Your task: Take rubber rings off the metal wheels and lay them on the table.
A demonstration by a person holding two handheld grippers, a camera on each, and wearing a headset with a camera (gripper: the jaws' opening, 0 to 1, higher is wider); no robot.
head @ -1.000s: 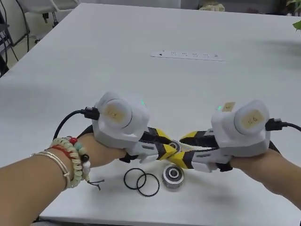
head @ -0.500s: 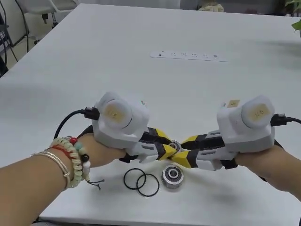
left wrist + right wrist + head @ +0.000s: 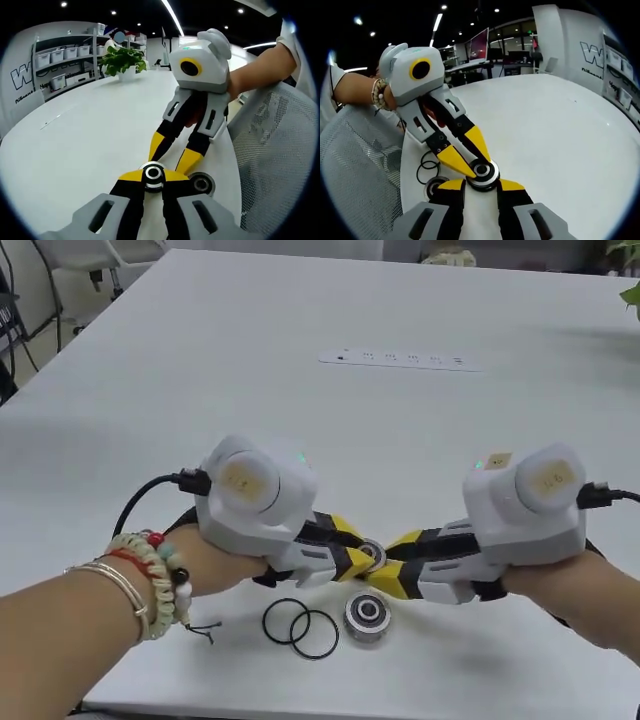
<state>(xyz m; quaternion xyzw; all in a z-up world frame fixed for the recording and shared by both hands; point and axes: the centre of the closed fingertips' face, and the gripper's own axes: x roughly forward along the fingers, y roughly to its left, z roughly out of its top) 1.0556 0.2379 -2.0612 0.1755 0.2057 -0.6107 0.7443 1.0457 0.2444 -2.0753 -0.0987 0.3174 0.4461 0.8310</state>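
Gripping one small round wheel (image 3: 372,553) from opposite sides, your left tongs (image 3: 152,179) and right tongs (image 3: 482,184) are both clamped on it. A dark band circles its shiny metal face. The smooth white desk (image 3: 300,390) lies under the wheel. Just below the wheel a second wheel (image 3: 368,615) lies flat, and below-left of the wheel two thin black rings (image 3: 300,625) overlap.

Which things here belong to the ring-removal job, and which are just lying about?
Job: left tongs, right tongs, held wheel, second wheel, two rubber rings, table.
Lying about: power strip, potted plant.
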